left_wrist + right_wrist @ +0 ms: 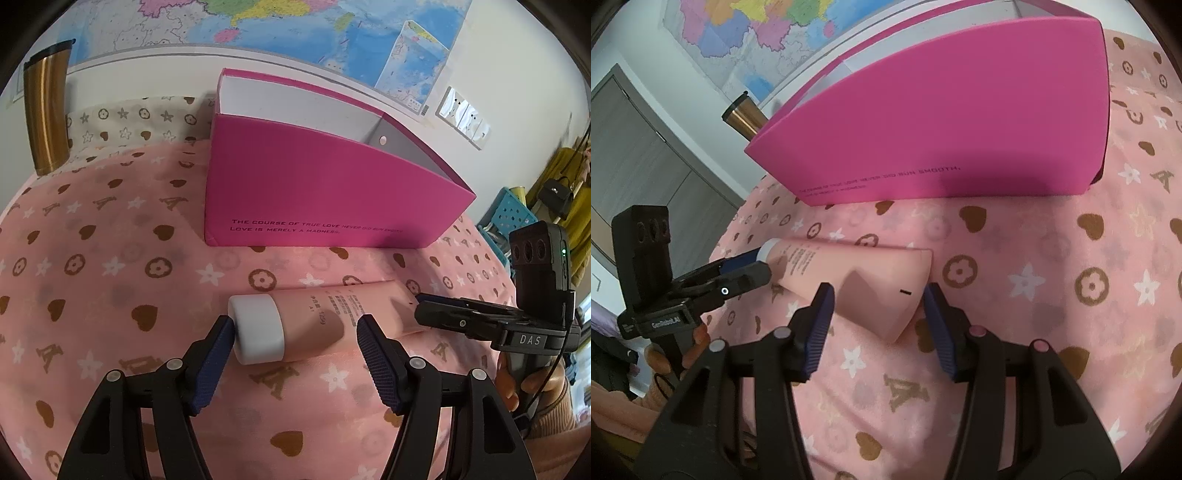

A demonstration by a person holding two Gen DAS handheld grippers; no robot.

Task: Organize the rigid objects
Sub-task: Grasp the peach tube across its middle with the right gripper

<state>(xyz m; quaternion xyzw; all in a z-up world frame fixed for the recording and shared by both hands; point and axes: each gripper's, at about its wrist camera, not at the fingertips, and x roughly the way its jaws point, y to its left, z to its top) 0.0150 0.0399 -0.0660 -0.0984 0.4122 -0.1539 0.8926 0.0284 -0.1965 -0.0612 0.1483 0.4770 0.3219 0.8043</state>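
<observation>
A pink tube [332, 314] with a white cap [258, 334] lies on the pink patterned cloth in front of a magenta box [332, 184]. My left gripper [295, 332] straddles the cap end, one pad against the cap and the other against the tube body. My right gripper [879, 306] straddles the flat crimped end of the tube [882, 288], its pads touching both edges. Each gripper shows in the other's view: the right gripper [423, 304] at the tube's far end, the left gripper [759, 266] at the cap [770, 247]. The tube rests on the cloth.
The magenta box [942, 122] is open at the top, with a white inside. A gold travel mug [46, 114] stands at the back left by the wall. A blue perforated basket [508, 218] sits off the right edge. A hand [524, 387] holds the right gripper's handle.
</observation>
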